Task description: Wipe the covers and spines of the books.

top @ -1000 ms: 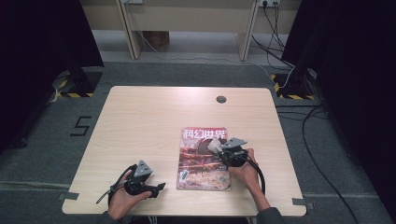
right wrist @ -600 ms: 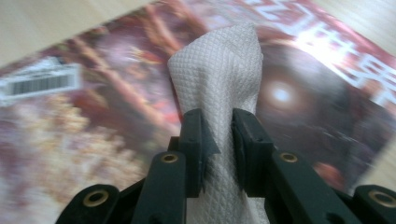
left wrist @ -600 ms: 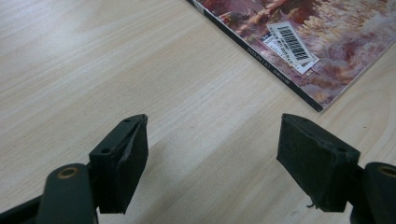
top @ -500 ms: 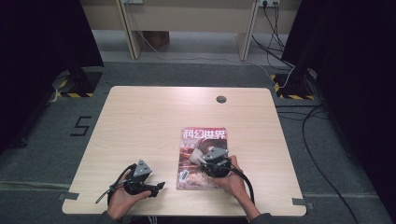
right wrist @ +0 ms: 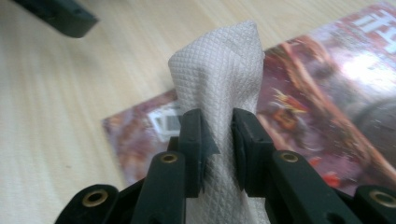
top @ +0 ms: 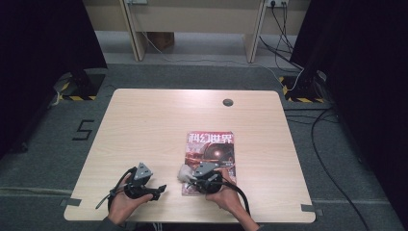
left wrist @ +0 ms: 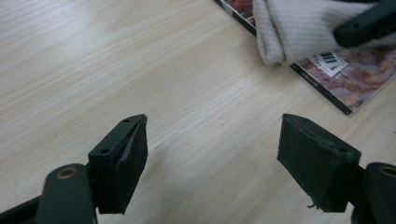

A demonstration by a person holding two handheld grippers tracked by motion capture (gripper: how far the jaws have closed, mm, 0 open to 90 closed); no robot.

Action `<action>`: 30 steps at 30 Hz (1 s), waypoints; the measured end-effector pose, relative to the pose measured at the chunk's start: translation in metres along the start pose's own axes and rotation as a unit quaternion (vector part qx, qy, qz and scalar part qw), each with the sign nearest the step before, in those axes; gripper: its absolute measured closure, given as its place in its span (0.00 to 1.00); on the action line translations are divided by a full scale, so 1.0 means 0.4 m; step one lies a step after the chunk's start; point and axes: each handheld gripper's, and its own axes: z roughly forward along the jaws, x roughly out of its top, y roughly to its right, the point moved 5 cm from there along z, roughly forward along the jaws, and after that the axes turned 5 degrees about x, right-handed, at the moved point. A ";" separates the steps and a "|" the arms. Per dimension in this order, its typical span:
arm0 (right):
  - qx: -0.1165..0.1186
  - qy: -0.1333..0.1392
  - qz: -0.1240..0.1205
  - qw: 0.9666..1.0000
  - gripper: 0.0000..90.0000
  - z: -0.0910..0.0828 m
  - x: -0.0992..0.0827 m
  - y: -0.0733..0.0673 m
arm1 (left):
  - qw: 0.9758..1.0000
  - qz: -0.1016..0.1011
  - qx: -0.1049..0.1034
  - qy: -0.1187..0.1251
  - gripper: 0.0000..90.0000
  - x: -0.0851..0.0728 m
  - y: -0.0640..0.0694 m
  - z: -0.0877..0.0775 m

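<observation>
A magazine (top: 210, 153) with a dark red cover lies face up on the wooden table (top: 159, 125), right of the middle and near the front. My right gripper (top: 190, 179) rests over its lower left corner, shut on a folded white paper towel (top: 183, 173). In the right gripper view the towel (right wrist: 217, 74) stands up between the pinching jaws (right wrist: 217, 126), above the magazine (right wrist: 327, 84). My left gripper (top: 160, 189) sits open near the front edge, left of the magazine. Its jaws (left wrist: 212, 158) hold nothing, and the towel (left wrist: 299, 28) and the magazine corner (left wrist: 345, 84) lie ahead of them.
A round cable hole (top: 227, 102) sits at the table's far side. Bare wood stretches across the left and far parts of the table. Cables (top: 332, 144) trail over the grey floor to the right. Dark curtains flank both sides.
My right gripper has slid left across the lower part of the magazine with the towel in it, ending at the lower left corner. The left gripper has stayed put.
</observation>
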 end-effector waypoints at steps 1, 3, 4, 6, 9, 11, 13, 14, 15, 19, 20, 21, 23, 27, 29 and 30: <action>0.003 0.002 -0.001 1.000 0.83 0.001 0.001 -0.006 | 1.000 -0.004 0.002 0.002 0.27 0.000 -0.005 -0.001; 0.018 0.000 -0.012 1.000 0.83 0.006 0.007 -0.033 | 1.000 -0.007 0.006 0.002 0.27 -0.001 -0.013 -0.004; 0.021 0.001 -0.016 1.000 0.83 0.008 0.009 -0.041 | 1.000 -0.010 0.010 0.003 0.27 -0.001 -0.021 -0.006; 0.027 0.003 -0.024 0.999 0.83 0.011 0.012 -0.056 | 1.000 -0.012 0.014 0.004 0.26 -0.002 -0.029 -0.009; 0.035 -0.001 -0.025 0.999 0.83 0.013 0.014 -0.074 | 1.000 -0.018 0.019 0.004 0.26 -0.002 -0.042 -0.012; 0.035 0.000 -0.030 0.999 0.83 0.014 0.015 -0.078 | 1.000 -0.021 0.021 0.004 0.26 -0.003 -0.045 -0.012; 0.042 0.001 -0.037 0.998 0.83 0.017 0.018 -0.090 | 0.999 -0.023 0.025 0.005 0.26 -0.004 -0.055 -0.014; 0.042 0.001 -0.037 0.998 0.83 0.017 0.018 -0.090 | 0.999 -0.023 0.025 0.005 0.26 -0.004 -0.055 -0.014; 0.045 0.000 -0.037 0.998 0.83 0.017 0.019 -0.092 | 0.999 -0.022 0.027 0.003 0.26 -0.004 -0.058 -0.015; 0.047 0.003 -0.034 0.998 0.83 0.025 0.026 -0.103 | 0.999 -0.022 0.029 0.003 0.27 -0.005 -0.059 -0.013; 0.045 0.001 -0.035 0.998 0.83 0.025 0.027 -0.103 | 0.999 -0.022 0.030 0.002 0.26 -0.005 -0.059 -0.014; 0.048 0.003 -0.036 0.998 0.84 0.024 0.026 -0.100 | 0.999 -0.022 0.030 0.004 0.27 -0.004 -0.058 -0.015; 0.045 0.001 -0.031 0.999 0.84 0.022 0.025 -0.091 | 0.999 -0.022 0.031 0.003 0.26 -0.005 -0.059 -0.014; 0.037 0.006 -0.005 0.999 0.84 0.018 0.020 -0.057 | 0.999 -0.023 0.032 0.004 0.27 -0.005 -0.060 -0.014; 0.034 0.004 -0.011 0.999 0.84 0.021 0.023 -0.062 | 0.999 -0.025 0.033 0.003 0.27 -0.005 -0.060 -0.013; 0.033 0.003 -0.016 0.999 0.84 0.025 0.028 -0.072 | 0.999 -0.025 0.033 0.003 0.27 -0.005 -0.060 -0.013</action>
